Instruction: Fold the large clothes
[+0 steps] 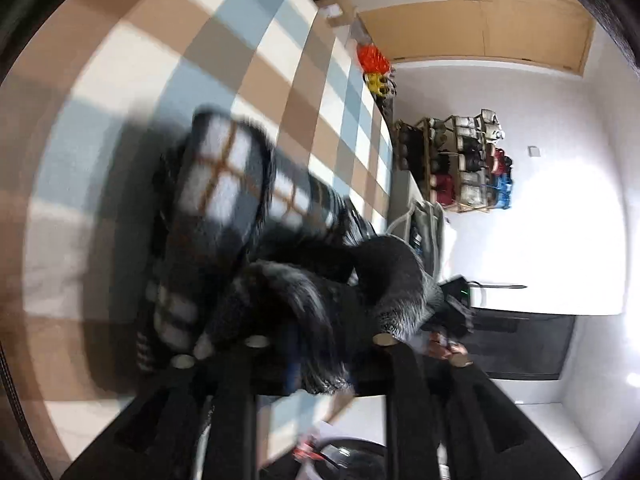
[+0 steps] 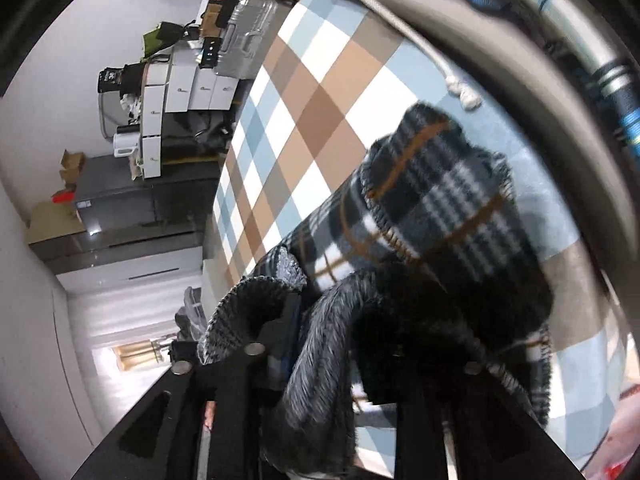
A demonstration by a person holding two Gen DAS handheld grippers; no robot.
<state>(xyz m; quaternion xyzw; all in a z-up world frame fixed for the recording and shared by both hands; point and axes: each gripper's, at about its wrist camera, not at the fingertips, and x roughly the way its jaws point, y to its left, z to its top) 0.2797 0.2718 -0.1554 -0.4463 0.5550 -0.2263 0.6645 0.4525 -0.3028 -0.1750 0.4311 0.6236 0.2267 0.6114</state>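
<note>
Left wrist view: the left gripper [image 1: 320, 344] leans over a dark plaid garment [image 1: 224, 184] bunched on the checked bed cover [image 1: 280, 40]. A fuzzy grey-black fold of it lies between the jaws, which stand a little apart; whether the pads press the cloth I cannot tell, as blur and pile hide them. From that fold the garment's long axis runs away up the frame as a rolled bundle, white squares crossed by thin orange lines, resting on the cover. A shoe rack [image 1: 460, 168] stands against the white wall beyond the garment.

Right wrist view: the right gripper [image 2: 360, 356] has the same garment [image 2: 436, 216] directly ahead, and thick fleecy lining spills across both fingers, so whether the jaws clamp it or stand loose is hidden. The plaid outer face, with a stitched edge, humps just beyond the lining. A white drawstring [image 2: 404, 36] trails over the cover past the garment.

Both hands look equally close to it, each at an end of one edge; I judge the next fold turns on carrying that edge along the long axis.
</note>
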